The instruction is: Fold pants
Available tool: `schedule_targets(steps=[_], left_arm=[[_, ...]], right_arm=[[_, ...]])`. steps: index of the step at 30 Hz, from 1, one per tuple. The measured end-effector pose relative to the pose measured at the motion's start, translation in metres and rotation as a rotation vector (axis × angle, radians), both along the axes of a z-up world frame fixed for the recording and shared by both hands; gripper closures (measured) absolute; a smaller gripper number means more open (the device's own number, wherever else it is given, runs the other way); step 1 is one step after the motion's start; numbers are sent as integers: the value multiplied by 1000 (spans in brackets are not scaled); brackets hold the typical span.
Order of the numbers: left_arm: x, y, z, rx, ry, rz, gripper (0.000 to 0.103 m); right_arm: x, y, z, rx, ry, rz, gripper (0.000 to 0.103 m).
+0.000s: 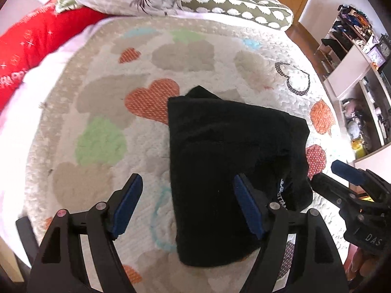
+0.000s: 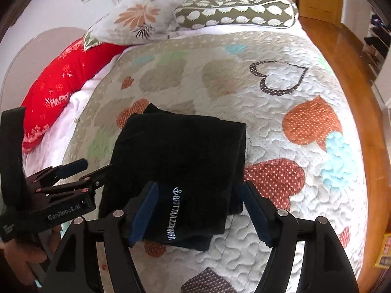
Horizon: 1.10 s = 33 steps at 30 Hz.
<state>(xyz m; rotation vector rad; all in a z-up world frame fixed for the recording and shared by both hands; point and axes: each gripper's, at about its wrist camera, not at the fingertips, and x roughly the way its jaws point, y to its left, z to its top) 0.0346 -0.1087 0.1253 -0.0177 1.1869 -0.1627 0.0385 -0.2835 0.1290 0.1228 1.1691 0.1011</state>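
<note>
Heart-patterned quilt [image 2: 281, 122] covers a bed beside cluttered shelves [image 1: 354, 78].

Both views are brightly lit by soft daylight, seemingly from the right. Strong fisheye bending is seen at the edges, where dark vignette corners close in. The black pants [image 1: 234, 161] are rendered nearly detailless. Glare is caught on the wooden bed frame [image 2: 342, 56] and near the shelves [image 1: 352, 78]. Slight softness is noted throughout; shadows are faint.
</note>
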Motion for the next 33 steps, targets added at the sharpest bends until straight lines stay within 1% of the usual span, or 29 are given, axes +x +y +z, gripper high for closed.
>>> schedule_targets(steps=[4,8,15,20,24,26,28,33], left_arm=[[-12,1,17,26,-33,8,26],[-19,5,32,30,-56,23,26],[-29,11,60,45,-106,34,26],[-38,13,85,44,-142,33,26],[-46,15,105,31,-155,42,26],[-50,14,119,42,-172,35,26],[-53,15,131,49,-185,31,26],[-61,19,170,46,-245,31,26]], right_arm=[[-5,1,7,28,3,-29,27],[-8,6,16,-3,10,-44,23],[-15,11,40,-19,-3,-33,23],[-21,17,66,-36,-13,-18,22],[-29,23,94,-61,-31,-11,21],[-31,23,103,-57,-29,-16,20],[-33,25,113,-74,-20,-22,20],[-39,30,142,-47,-33,-13,20]])
